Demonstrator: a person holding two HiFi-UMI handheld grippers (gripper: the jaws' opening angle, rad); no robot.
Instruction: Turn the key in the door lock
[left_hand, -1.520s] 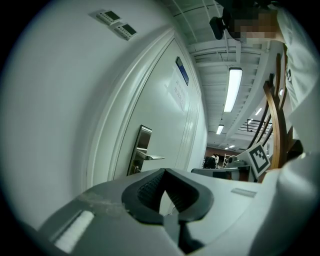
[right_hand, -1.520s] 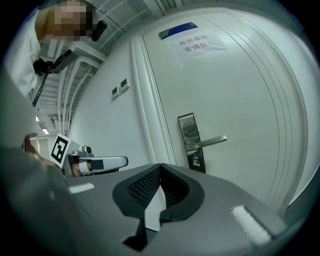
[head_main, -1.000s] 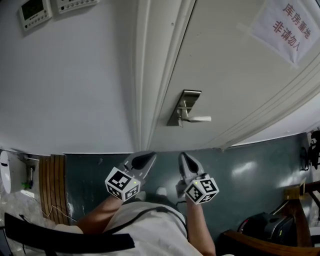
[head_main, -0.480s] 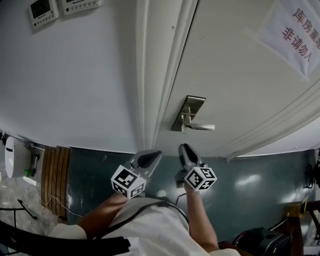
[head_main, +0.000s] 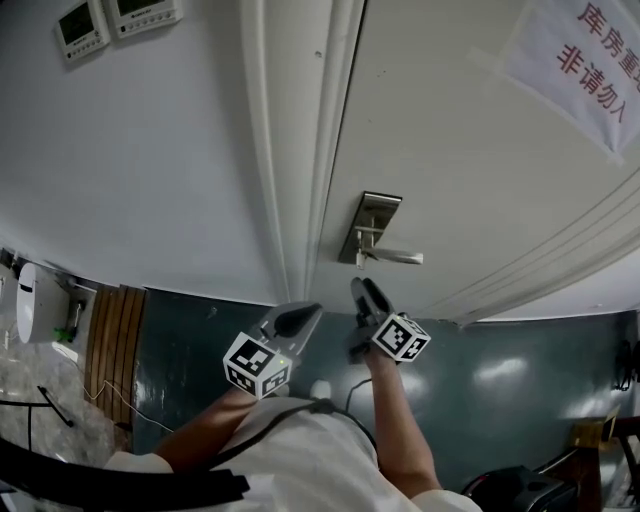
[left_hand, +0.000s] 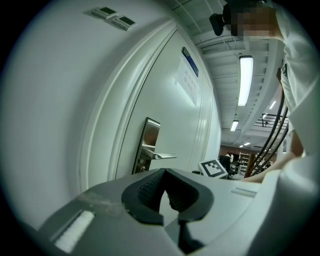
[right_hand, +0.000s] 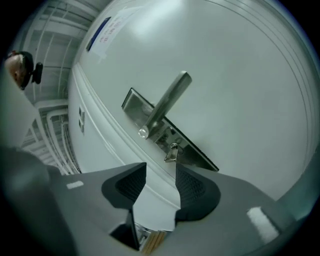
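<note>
- Currently, our right gripper (right_hand: 160, 172) points level at the door lock. Its jaws are opening, with nothing between the ribbed pads.
- We see the key (right_hand: 172, 152) just beyond the right jaw tips, in line with the gap between them but clear of both pads. It sticks out of the lock plate (right_hand: 192, 150) on the near side of the lever.
- Our left gripper (left_hand: 164, 172) sits to the left of the right one and farther back from the door. Its jaw tips meet and it grips nothing.
- Each gripper carries a marker cube (head_main: 402, 337), seen in the head view near our forearms.
- The door handle (right_hand: 167, 102) is a straight metal lever. In the head view it extends to the right from the plate.
- The plate sits at the left edge of the pale door (head_main: 480, 170), just beside the moulded door frame (head_main: 300, 150).
- A paper notice (head_main: 585, 60) with red characters is fixed to the door's far right area.
- Left of the frame is a plain wall (head_main: 130, 150) with two small control panels (head_main: 80, 25) at its far end.
- The floor (head_main: 480, 360) below the door is dark and glossy.
</note>
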